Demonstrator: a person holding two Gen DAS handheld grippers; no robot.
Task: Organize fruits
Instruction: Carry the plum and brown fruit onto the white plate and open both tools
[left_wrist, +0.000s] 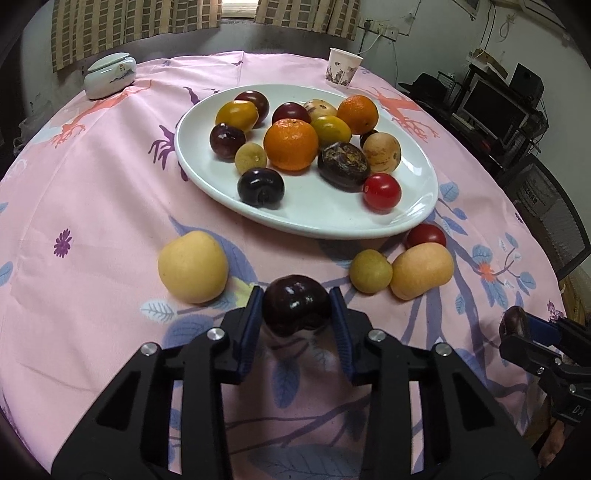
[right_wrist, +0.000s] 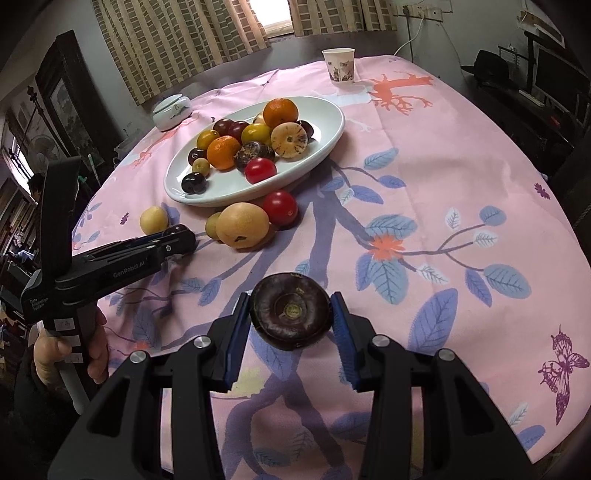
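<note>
My left gripper (left_wrist: 296, 308) is shut on a dark purple plum (left_wrist: 296, 305), held just above the pink cloth in front of the white oval plate (left_wrist: 314, 218). My right gripper (right_wrist: 290, 314) is shut on a dark brown water chestnut (right_wrist: 290, 312), further right and nearer the table edge; it also shows in the left wrist view (left_wrist: 517, 325). The plate (right_wrist: 221, 192) holds oranges, plums, yellow fruits, a red tomato and others. Loose on the cloth lie a yellow pear (left_wrist: 192, 266), a small yellow-green fruit (left_wrist: 370, 270), another pear (left_wrist: 421, 270) and a red tomato (left_wrist: 426, 236).
A paper cup (left_wrist: 341, 66) stands behind the plate at the far edge. A lidded ceramic jar (left_wrist: 109, 75) sits at the far left. The round table drops off on all sides; a desk with monitors and a chair stand to the right.
</note>
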